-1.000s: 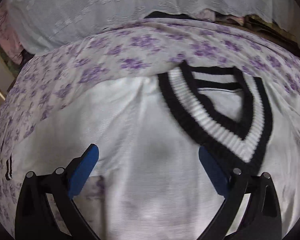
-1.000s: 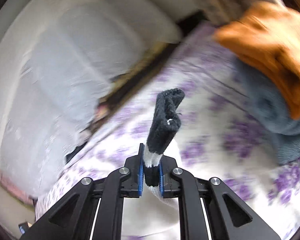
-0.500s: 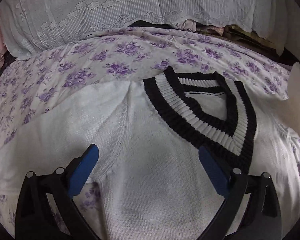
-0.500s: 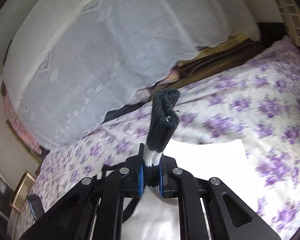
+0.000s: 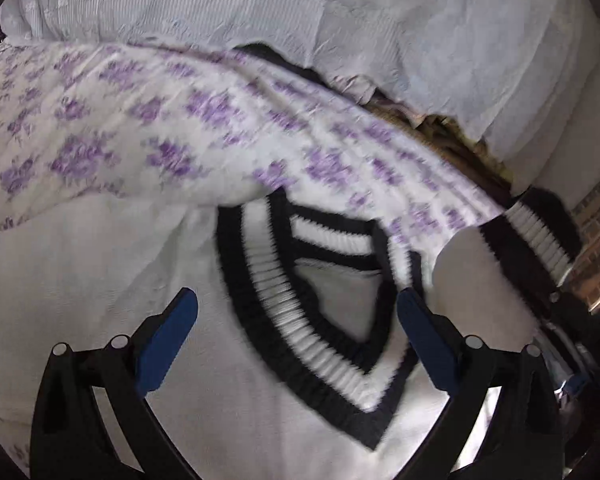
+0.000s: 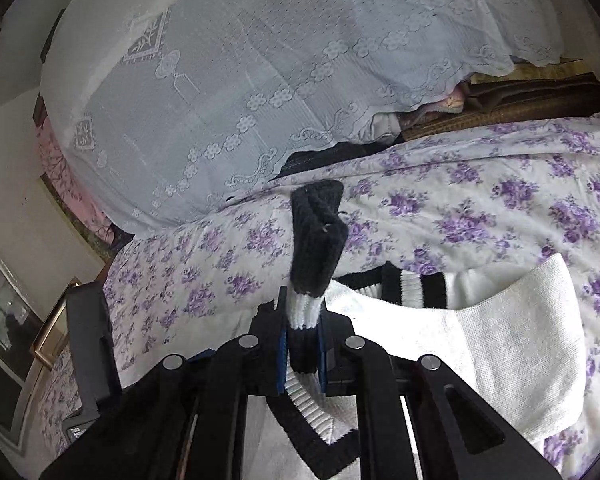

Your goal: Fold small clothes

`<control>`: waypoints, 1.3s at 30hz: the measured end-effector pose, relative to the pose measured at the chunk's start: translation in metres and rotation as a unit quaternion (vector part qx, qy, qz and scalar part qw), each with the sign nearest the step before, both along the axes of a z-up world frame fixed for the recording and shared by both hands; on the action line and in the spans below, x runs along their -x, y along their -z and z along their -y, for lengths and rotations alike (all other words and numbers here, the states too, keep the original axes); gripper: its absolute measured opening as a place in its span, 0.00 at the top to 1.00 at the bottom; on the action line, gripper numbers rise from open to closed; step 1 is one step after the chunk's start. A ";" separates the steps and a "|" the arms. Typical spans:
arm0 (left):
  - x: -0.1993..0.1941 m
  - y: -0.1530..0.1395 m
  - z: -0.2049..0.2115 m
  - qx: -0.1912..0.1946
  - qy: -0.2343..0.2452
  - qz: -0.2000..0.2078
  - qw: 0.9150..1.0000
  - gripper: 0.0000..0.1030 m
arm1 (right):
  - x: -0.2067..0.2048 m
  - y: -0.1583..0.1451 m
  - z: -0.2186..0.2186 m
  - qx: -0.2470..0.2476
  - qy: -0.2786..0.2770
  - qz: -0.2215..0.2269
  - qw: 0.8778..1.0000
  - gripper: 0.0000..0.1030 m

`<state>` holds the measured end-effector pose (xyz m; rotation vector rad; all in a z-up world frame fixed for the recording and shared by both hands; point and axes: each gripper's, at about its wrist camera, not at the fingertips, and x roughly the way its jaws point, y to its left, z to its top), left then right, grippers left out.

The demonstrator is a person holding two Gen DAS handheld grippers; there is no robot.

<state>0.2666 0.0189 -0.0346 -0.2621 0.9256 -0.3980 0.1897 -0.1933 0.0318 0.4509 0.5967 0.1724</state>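
One white sweater (image 5: 240, 400), one floral bedsheet (image 5: 160, 128), one lace cover (image 6: 260, 60) and two grippers were visible.

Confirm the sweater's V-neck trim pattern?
Black and white ribbed stripes on the V-neck trim of the white sweater; clearest in left wrist view.

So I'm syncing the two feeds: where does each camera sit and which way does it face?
Left wrist: on the open left gripper, looking down at the sweater.
Right wrist: on the right gripper, shut on the cuff, facing across the bed.
Shared: sweater, bed, lace cover.
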 end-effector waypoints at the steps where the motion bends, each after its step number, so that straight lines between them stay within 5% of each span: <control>1: -0.001 0.002 -0.007 -0.007 -0.006 0.002 1.000 0.06 | -0.004 0.004 -0.005 0.002 -0.007 -0.003 1.000 0.89; 4: -0.002 0.003 -0.029 -0.028 -0.031 0.016 0.999 0.06 | -0.015 0.017 -0.024 0.010 -0.023 -0.015 1.000 0.89; 11: -0.017 0.011 -0.055 0.025 -0.049 -0.013 0.998 0.06 | -0.042 0.062 -0.063 0.036 -0.064 -0.080 0.994 0.83; 14: -0.019 0.015 -0.056 0.028 -0.047 -0.022 0.998 0.06 | -0.054 0.089 -0.077 0.044 -0.097 -0.135 0.985 0.55; 18: -0.016 0.011 -0.054 0.047 -0.032 -0.024 0.998 0.06 | -0.040 0.077 -0.080 0.069 -0.122 -0.118 0.983 0.42; 24: -0.011 0.014 -0.034 0.076 0.027 -0.055 0.995 0.06 | 0.011 0.045 -0.029 0.096 -0.100 -0.066 0.988 0.39; 30: -0.015 0.030 -0.027 0.078 0.037 -0.100 0.991 0.09 | 0.054 0.051 0.057 0.019 0.002 -0.053 0.998 0.38; 33: -0.013 0.032 -0.019 0.089 0.065 -0.112 0.988 0.27 | 0.062 0.059 0.078 0.002 0.026 -0.054 0.998 0.39; 37: -0.011 0.036 -0.010 0.047 0.067 -0.102 0.991 0.54 | 0.065 0.062 0.098 -0.021 0.050 -0.052 0.997 0.39; 39: -0.013 0.034 -0.015 0.063 0.065 -0.102 0.991 0.66 | 0.066 0.063 0.102 -0.024 0.055 -0.049 0.997 0.39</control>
